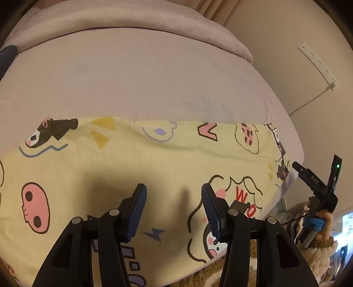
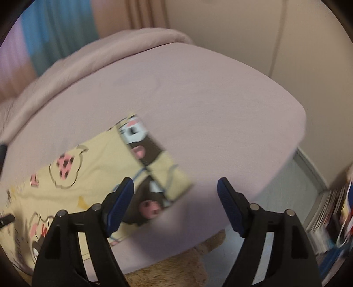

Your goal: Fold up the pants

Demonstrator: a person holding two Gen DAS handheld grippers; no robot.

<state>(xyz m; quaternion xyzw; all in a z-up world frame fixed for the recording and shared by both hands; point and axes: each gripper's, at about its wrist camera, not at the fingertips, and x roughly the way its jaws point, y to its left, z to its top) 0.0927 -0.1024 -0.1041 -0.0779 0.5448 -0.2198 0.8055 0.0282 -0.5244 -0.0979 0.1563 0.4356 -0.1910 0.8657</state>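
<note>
A: Lying flat on the mauve bed sheet (image 1: pixel 154 72): yellow cartoon-print pants (image 1: pixel 136 159), spread left to right along the near edge.

B: And the left gripper (image 1: pixel 174 194)?

A: Hovering above the yellow cloth, 2 blue pads (image 1: pixel 136 209) parted, nothing pinched between.

B: Right gripper (image 2: pixel 175 187)?

A: Spread wide, empty. Left pad over the pants' right end (image 2: pixel 152 167), right pad over bare sheet (image 2: pixel 220 110). Blurred view there.

B: Anything else?

A: Rolled mauve quilt (image 1: pixel 132 19) at the far side. White power strip (image 1: pixel 317 64) on the right wall. Tan plush (image 2: pixel 176 269) below the near edge. Right gripper also visible from the left wrist view (image 1: pixel 308 178), far right.
</note>
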